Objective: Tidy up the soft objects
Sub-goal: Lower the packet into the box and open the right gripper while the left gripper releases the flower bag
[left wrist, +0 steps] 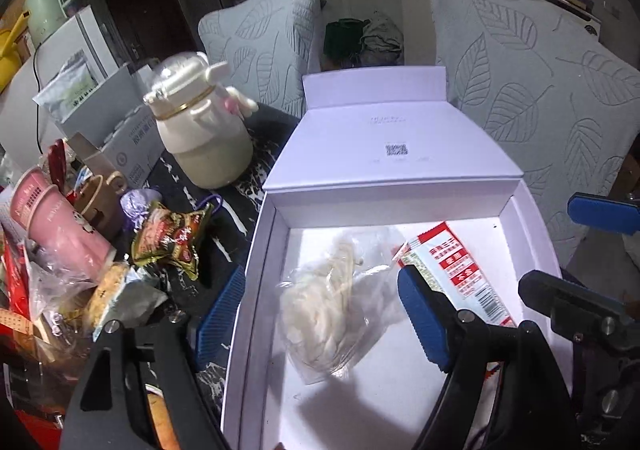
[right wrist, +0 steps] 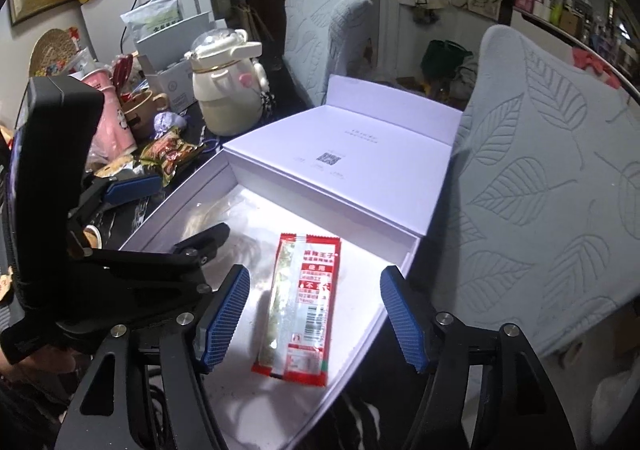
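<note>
2 soft packs, the red sachet (right wrist: 300, 302) and clear noodle bag (left wrist: 332, 298), already lie inside the white box (left wrist: 256, 270) while both claws, left (left wrist: 320, 314) and right (right wrist: 316, 314), hover wide and empty, likely freed for counter snacks.

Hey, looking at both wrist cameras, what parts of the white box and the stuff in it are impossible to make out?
- White box: its near end runs off the bottom edge in both views.
- Clear plastic bag: contents are a pale blur in the left view; in the right view the left gripper covers most of it.
- Red sachet: its lower end sits behind a blue pad in the left view; small print is unreadable.
- Box lid: printed text too small.
</note>
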{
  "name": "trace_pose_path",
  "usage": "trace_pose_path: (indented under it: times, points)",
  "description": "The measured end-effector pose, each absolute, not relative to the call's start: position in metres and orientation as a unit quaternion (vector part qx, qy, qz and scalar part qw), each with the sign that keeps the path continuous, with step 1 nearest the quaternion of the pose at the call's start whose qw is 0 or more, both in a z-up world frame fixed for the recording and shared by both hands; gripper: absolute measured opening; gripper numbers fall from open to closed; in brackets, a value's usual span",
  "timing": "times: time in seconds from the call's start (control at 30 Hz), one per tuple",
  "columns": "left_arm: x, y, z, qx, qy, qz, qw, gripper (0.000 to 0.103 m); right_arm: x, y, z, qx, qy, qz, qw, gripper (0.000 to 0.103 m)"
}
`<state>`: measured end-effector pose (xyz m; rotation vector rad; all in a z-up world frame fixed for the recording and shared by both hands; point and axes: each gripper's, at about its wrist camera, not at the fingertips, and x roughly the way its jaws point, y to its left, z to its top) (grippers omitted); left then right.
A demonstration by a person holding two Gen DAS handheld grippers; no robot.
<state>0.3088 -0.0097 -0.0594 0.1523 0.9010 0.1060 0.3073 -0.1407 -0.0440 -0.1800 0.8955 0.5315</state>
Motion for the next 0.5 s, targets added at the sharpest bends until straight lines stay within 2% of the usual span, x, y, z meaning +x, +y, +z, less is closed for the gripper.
trace_pose_path:
  times: [0.37, 0.4, 0.43, 0.5]
  points:
    - [0.291, -0.015, -0.032, 0.055, 0.421, 0.032, 0.905, 0.083, 0.287, -0.163, -0.015, -0.073, 0.408, 0.238, 0.879, 0.069]
    - [0.289, -0.016, -0.030, 0.053, 0.420, 0.032, 0.905, 0.089, 0.285, -0.164, -0.013, -0.073, 0.407, 0.237, 0.879, 0.069]
    - [0.288, -0.017, -0.028, 0.052, 0.418, 0.031, 0.906, 0.102, 0.283, -0.165, -0.011, -0.072, 0.406, 0.236, 0.880, 0.069]
    - [0.283, -0.017, -0.023, 0.049, 0.409, 0.026, 0.911, 0.103, 0.279, -0.167, -0.007, -0.069, 0.404, 0.237, 0.881, 0.068]
